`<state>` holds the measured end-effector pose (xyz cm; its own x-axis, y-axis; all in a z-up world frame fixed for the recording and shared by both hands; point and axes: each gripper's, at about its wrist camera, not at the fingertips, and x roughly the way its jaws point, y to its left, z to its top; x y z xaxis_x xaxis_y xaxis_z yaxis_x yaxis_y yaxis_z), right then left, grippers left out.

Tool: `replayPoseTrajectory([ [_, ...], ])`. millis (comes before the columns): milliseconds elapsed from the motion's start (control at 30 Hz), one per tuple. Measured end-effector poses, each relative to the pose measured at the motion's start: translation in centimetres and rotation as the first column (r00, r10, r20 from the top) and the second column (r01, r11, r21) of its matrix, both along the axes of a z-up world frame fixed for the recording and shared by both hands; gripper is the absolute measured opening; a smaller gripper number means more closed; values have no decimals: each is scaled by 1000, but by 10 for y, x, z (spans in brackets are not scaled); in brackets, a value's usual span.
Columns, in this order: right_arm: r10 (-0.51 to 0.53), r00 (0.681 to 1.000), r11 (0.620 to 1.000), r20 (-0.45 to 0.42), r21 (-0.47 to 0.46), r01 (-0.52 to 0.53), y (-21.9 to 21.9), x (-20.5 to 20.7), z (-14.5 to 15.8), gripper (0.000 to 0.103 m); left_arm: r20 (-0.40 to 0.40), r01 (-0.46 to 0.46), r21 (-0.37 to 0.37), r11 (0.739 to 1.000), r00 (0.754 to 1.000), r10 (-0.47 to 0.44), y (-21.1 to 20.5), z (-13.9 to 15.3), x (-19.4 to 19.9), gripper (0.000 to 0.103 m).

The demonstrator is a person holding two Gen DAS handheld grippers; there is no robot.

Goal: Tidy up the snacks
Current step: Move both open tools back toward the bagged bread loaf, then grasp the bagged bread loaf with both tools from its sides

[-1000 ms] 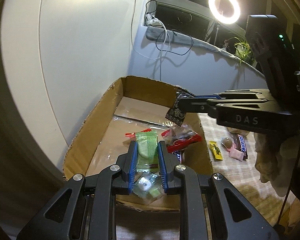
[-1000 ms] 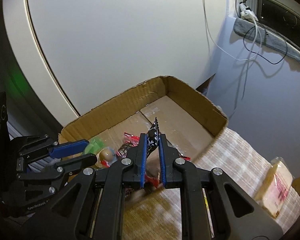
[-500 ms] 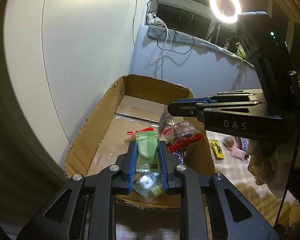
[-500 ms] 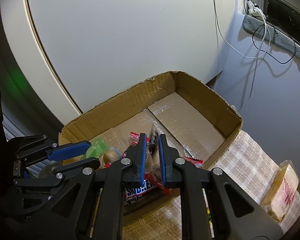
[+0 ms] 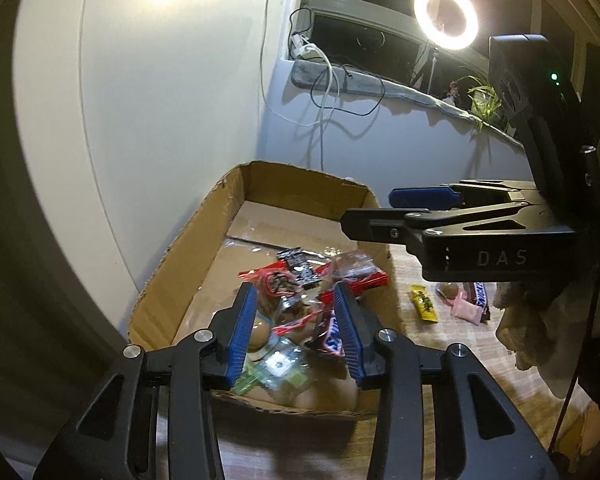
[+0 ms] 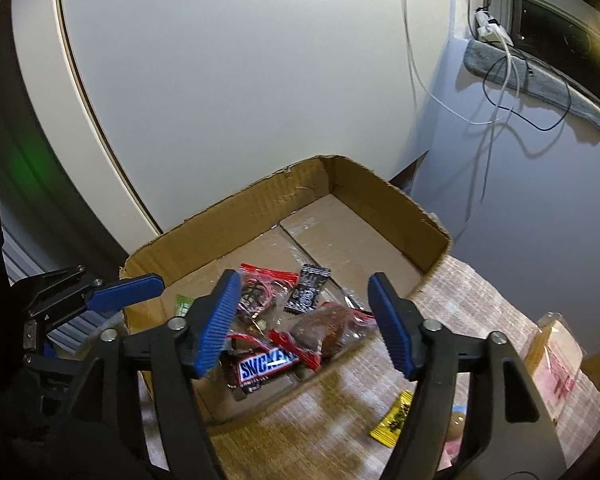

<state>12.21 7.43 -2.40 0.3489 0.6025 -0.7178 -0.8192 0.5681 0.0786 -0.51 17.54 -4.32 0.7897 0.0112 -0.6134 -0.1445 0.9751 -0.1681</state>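
An open cardboard box (image 5: 204,240) (image 6: 384,196) holds a pile of snacks at its near end. In it lie a black wrapper (image 6: 308,290) (image 5: 298,266), a Snickers bar (image 6: 266,364), clear bags with red trim (image 6: 328,328) and a green wrapper (image 5: 256,380) (image 6: 183,303). My left gripper (image 5: 294,328) is open and empty over the pile. My right gripper (image 6: 300,324) is open and empty above the box's near edge; it also shows at the right of the left wrist view (image 5: 380,212).
On the checked cloth outside the box lie a yellow packet (image 5: 423,303) (image 6: 394,418), a pink sweet (image 5: 466,310) and a dark bar (image 5: 482,296). A packaged pale snack (image 6: 556,356) lies at the right. A wall with hanging cables stands behind the box.
Both grippers opened. The left let go of the green wrapper and the right let go of the black wrapper; both now lie in the box.
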Motion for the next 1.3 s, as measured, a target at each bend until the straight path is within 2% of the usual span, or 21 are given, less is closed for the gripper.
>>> replayPoseTrajectory([
  [33,-6,1000,1000,1,2,6,-4,1,1,75,2,3,-2,1000,1000,-3,-2,1,0,39],
  [133,-26,1000,1000,11,2,26,-17,4,4,80,11,19,-13,1000,1000,-19,-10,3,3,49],
  [233,-57,998,998,12,12,57,-36,9,7,88,19,50,-21,999,999,-50,-23,7,9,51],
  [367,-120,993,993,-1,20,120,-67,21,10,90,29,100,-51,994,995,-99,-42,11,20,68],
  [633,-231,972,973,-33,19,231,-131,47,8,90,26,186,-106,977,983,-184,-79,15,45,70],
  [800,-292,952,955,-90,31,295,-171,64,1,90,14,233,-159,959,972,-234,-99,14,63,72],
  [1167,-339,912,930,-230,62,362,-224,95,-25,92,-47,298,-258,919,946,-320,-138,-5,112,72],
  [1300,-346,887,919,-306,81,386,-238,109,-38,93,-60,303,-285,909,941,-333,-147,-10,129,72],
])
